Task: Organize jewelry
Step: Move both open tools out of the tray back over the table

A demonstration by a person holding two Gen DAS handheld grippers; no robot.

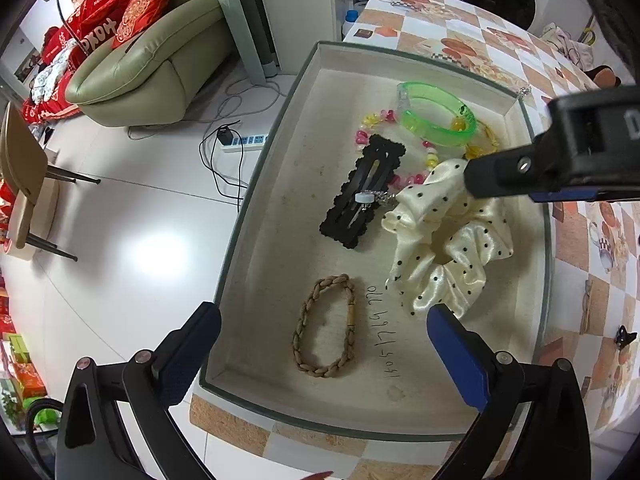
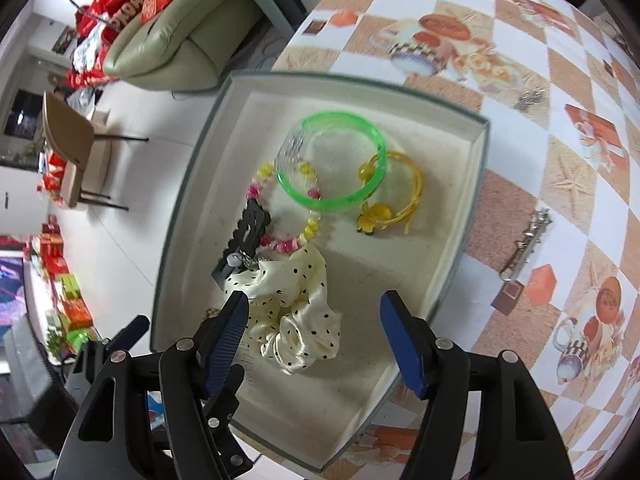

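A shallow cream-lined tray (image 1: 280, 128) (image 2: 472, 184) holds the jewelry. My left gripper (image 1: 324, 316) hangs open over a brown braided bracelet (image 1: 299, 332) that lies loose on the lining. A cream polka-dot scrunchie (image 1: 448, 248) (image 2: 296, 320) lies beneath my open right gripper (image 2: 316, 300), whose pads do not press on it. Further back are a black hair clip (image 1: 364, 192) (image 2: 248, 232), a pink and yellow bead bracelet (image 1: 430, 156) (image 2: 284, 244), a green bangle (image 1: 436, 116) (image 2: 336, 160) and a yellow cord bracelet (image 2: 400, 192).
The tray sits at the left edge of a table with an orange checked cloth (image 2: 520, 152). A silver hair clip (image 2: 528, 244) and a smaller silver piece (image 2: 530, 98) lie on the cloth to the right. Floor, a power strip (image 1: 244, 144) and a sofa (image 1: 152, 68) are to the left.
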